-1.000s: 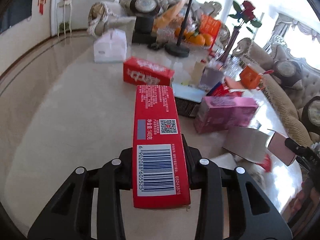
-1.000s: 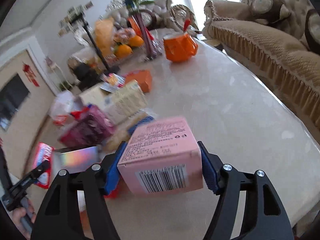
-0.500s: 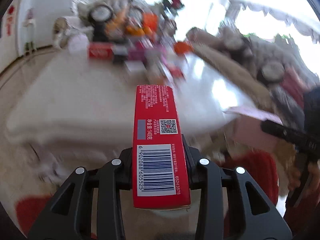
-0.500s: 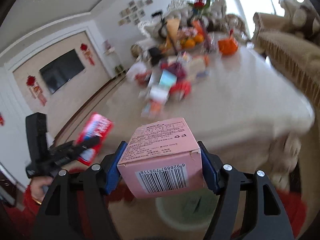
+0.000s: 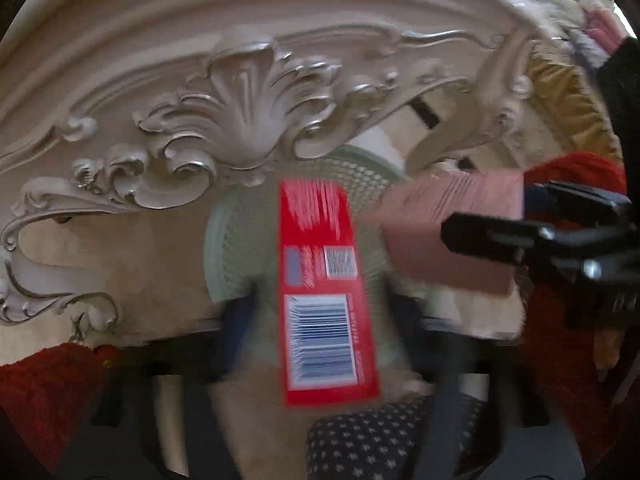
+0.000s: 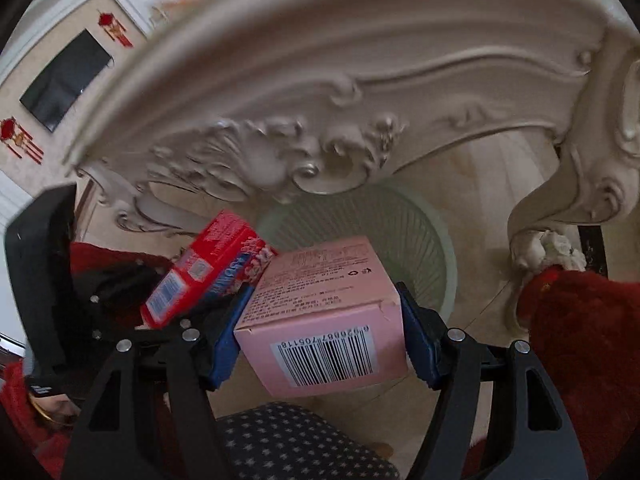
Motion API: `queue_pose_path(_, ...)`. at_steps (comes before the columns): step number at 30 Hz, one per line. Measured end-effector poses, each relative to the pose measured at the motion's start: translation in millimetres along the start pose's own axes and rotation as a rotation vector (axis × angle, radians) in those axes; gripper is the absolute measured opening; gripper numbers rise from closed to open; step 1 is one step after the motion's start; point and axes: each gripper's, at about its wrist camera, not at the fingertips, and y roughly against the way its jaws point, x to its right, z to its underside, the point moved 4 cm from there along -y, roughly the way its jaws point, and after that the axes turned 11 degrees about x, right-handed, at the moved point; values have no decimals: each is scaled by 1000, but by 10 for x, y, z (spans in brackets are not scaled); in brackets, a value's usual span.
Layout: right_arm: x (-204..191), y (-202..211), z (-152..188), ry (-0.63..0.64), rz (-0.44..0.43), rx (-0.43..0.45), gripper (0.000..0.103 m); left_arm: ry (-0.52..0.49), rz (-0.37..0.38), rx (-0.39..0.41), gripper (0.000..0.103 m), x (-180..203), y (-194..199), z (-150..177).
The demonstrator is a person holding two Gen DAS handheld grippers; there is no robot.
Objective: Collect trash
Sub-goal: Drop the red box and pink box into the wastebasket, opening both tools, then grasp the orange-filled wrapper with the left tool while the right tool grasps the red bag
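I have swung both grippers down off the tabletop, and they now point at the pale green mesh wastebasket [image 6: 424,240] standing on the floor under the carved cream table apron [image 6: 360,92]. A second ago the cluttered table filled both views; half a second ago the basket only peeked in at the bottom of the right view. Now its rim sits right ahead of both boxes.

My right gripper [image 6: 320,316] is clamped on the pink carton [image 6: 324,312], blue pads pressed to its two sides, barcode end facing the camera, held above the near rim of the basket. That grip looks the same as before.

The left side is what has changed. The long red box [image 5: 324,288] was sharp and firmly pinched in the earlier frames; now it is smeared by motion and tilted, and the left gripper [image 5: 320,344] is a blur below it. I cannot tell whether the jaws have let go or are clamped. In the right view the red box [image 6: 200,272] hangs tilted just left of the pink carton, near the basket's edge.

My judgement: this is the drop-off step, the red box going first and the pink carton to follow.
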Motion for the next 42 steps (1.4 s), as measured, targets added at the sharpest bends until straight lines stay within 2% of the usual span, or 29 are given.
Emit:
queue_pose_path(4, 144, -23, 62, -12, 55, 15, 70, 22, -45, 7, 75, -49, -132, -26)
queue_pose_path(12, 213, -20, 115, -71, 18, 35, 70, 110, -90, -5, 75, -265, -95, 167)
queue_pose_path(17, 75, 233, 61, -2, 22, 139, 70, 128, -84, 25, 75, -320, 95, 200)
queue_pose_path(22, -37, 739, -112, 34, -31, 298, 70, 153, -66, 100, 75, -361, 584, 196)
queue_pose_path(25, -107, 1041, -383, 92, -39, 381, 70, 179, -30, 198, 75, -304, 1017, 1)
queue_pose_path(27, -175, 1177, -648, 160, -42, 427, 70, 161, -29, 303, 75, -234, 1316, -250)
queue_pose_path(30, -268, 1202, -1090, 268, -23, 473, 70, 120, -114, 421, 75, -201, 1561, -715)
queue_pose_path(32, -320, 1094, -1453, 326, -22, 475, 70, 129, -192, 465, 75, -249, 1535, -1077)
queue_pose_path(35, -410, 811, -1915, 399, -30, 430, 70, 190, -229, 474, 75, -357, 1385, -1438)
queue_pose_path(37, -461, 597, -2127, 444, -28, 382, 70, 222, -253, 453, 75, -413, 1220, -1635)
queue_pose_path(42, -574, 105, -2490, 547, -36, 275, 70, 262, -275, 410, 75, -480, 930, -1837)
